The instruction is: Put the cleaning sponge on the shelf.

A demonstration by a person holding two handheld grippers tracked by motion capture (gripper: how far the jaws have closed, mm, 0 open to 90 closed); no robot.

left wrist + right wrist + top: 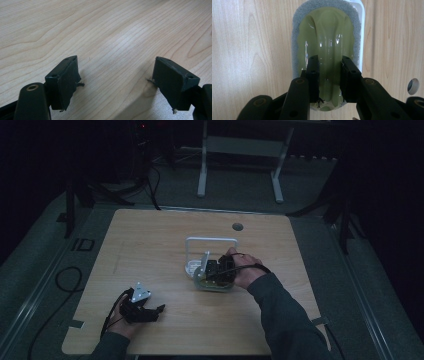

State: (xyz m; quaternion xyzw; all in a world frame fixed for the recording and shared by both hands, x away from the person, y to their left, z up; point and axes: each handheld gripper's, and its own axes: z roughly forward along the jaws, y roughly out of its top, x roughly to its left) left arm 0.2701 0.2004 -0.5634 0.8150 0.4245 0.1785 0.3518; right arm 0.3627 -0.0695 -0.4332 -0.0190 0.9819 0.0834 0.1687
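High view: dim, surroundings sinking into black, worktop (150, 250) alone catching faint light. Gripper views: bright, evenly lit, sharp; glare streaking centre frame on the green scrubber (329, 47).

A light wooden table (150, 240) carries a white tray (212, 242) holding a green-handled sponge (327, 50).

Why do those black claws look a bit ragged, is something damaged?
Slightly. In the left gripper view, the pads of the left gripper show frayed bits along their edges, open over bare table. In the right gripper view, a dark tuft hangs from one pad of the right gripper, shut on the green sponge handle. Otherwise nothing stands out.
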